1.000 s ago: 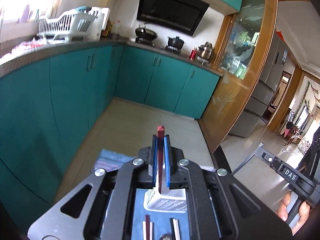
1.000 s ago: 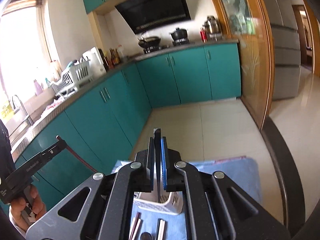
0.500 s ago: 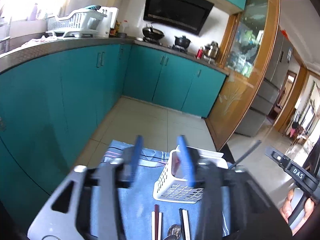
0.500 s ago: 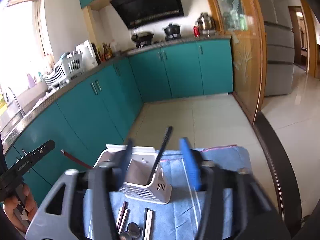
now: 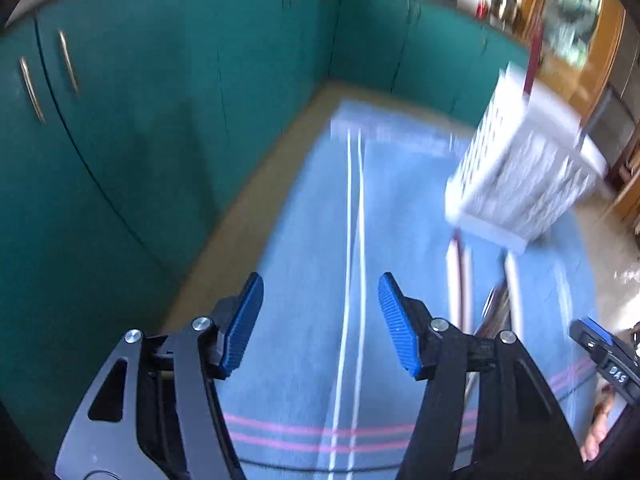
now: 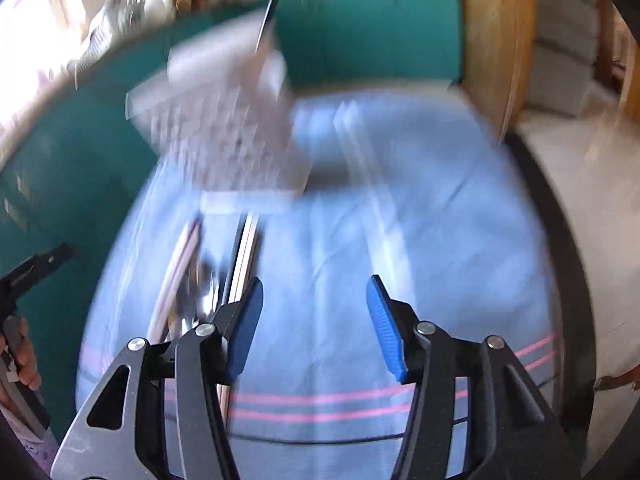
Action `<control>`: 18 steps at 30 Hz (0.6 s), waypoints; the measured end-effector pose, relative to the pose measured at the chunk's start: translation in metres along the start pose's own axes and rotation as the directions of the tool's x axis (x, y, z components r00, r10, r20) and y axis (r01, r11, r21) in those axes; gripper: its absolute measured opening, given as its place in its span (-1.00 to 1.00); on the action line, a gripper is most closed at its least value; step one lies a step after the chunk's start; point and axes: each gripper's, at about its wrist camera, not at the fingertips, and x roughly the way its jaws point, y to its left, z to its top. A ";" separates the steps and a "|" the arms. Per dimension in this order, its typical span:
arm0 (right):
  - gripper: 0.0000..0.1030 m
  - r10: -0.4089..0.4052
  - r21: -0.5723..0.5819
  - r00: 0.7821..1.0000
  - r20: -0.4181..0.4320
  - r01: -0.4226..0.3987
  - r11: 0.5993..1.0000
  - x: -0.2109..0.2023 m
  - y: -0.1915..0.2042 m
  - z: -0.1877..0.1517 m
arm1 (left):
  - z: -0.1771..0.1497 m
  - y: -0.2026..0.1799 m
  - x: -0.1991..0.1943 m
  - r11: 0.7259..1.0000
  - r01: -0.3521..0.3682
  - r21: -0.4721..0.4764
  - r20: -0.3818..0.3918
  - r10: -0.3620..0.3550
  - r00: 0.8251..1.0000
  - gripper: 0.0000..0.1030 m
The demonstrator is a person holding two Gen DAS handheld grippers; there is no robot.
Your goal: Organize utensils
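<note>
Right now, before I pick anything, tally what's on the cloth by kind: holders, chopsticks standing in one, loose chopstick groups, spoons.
White holder: 1
Chopsticks standing in it: 2 (red chopstick, black chopstick)
Loose chopstick groups on the blue cloth: 2 (left group, right group); blur hides the count within each
Spoon: 1 seen
Total: 6

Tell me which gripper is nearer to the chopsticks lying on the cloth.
Right, seemingly. The right gripper has chopsticks beside its fingertip; the left gripper sits further left of them.

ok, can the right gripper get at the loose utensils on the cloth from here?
Probably yes. The right gripper is open and empty, the utensils lie uncovered on the blue cloth just beside its near finger. The white caddy stands beyond them.
</note>
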 end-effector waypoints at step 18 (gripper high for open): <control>0.03 -0.139 -0.129 0.987 -0.084 0.127 0.983 0.033 0.042 -0.016 | -0.037 -0.027 0.026 0.993 0.065 0.097 -0.100 -0.056 0.993 0.28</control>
